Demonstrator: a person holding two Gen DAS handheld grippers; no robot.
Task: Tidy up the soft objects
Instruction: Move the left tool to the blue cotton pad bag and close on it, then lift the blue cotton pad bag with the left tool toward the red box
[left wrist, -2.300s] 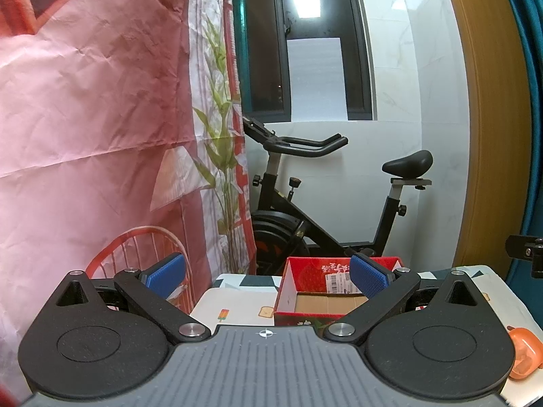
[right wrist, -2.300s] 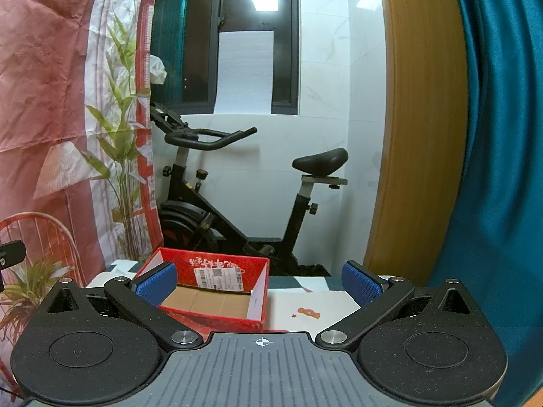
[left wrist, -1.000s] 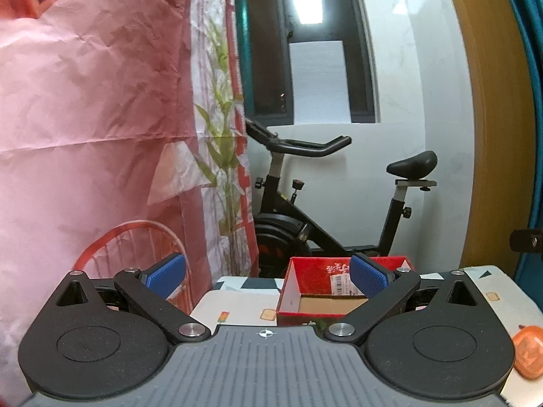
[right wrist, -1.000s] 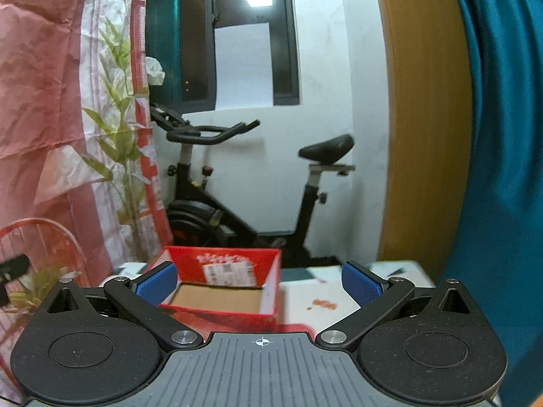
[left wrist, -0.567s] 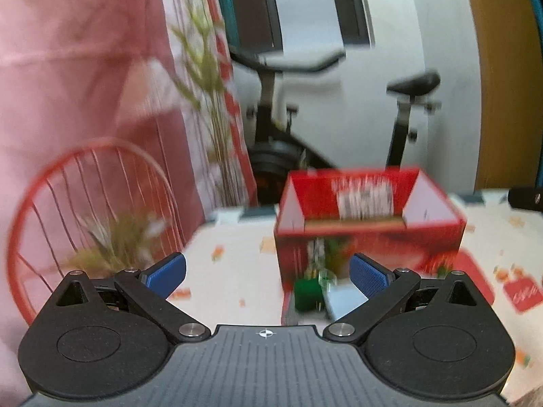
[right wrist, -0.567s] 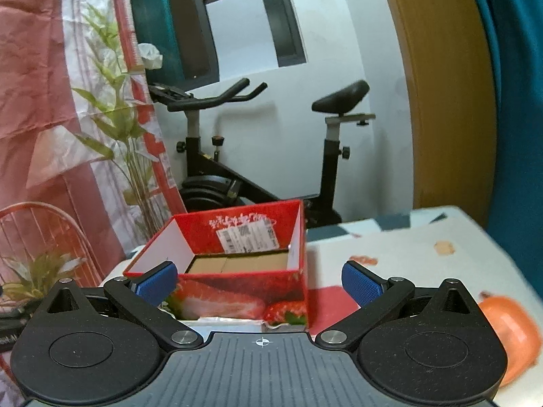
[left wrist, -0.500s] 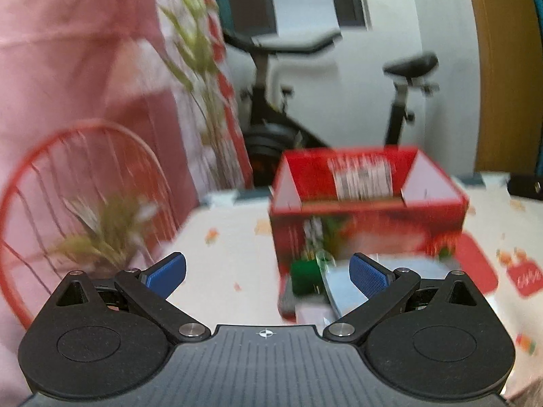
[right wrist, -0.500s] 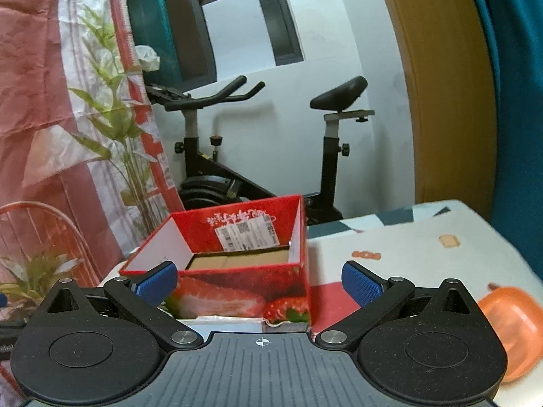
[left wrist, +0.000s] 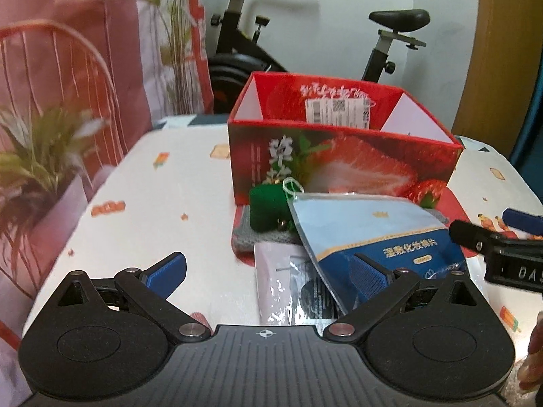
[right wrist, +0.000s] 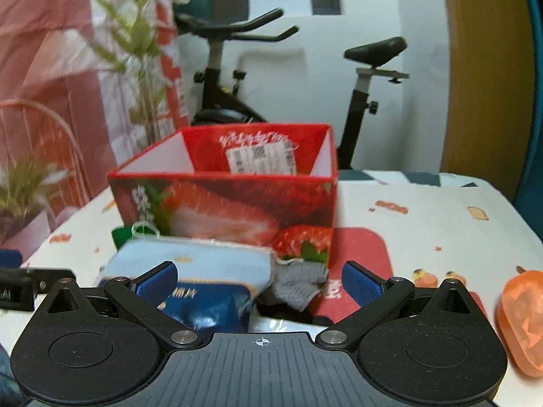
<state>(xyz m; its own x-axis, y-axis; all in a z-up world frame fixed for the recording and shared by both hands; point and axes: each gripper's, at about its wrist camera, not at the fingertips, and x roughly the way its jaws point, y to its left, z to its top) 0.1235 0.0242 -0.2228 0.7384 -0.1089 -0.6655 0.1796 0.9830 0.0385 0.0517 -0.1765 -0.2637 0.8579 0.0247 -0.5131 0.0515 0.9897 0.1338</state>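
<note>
Both tools have dipped tableward; only the right view shows the orange pouch (right wrist: 521,318).

The left tool (left wrist: 266,273) is held low and pointed forward, its two blue-padded fingers (left wrist: 166,270) spread wide with nothing between them. The right tool (right wrist: 259,281) sits at a similar height, jaws equally wide and empty. In the left wrist view, the right tool's fingertip enters from the right edge, close by, and part of a hand (left wrist: 532,356) shows at the near right corner.
</note>
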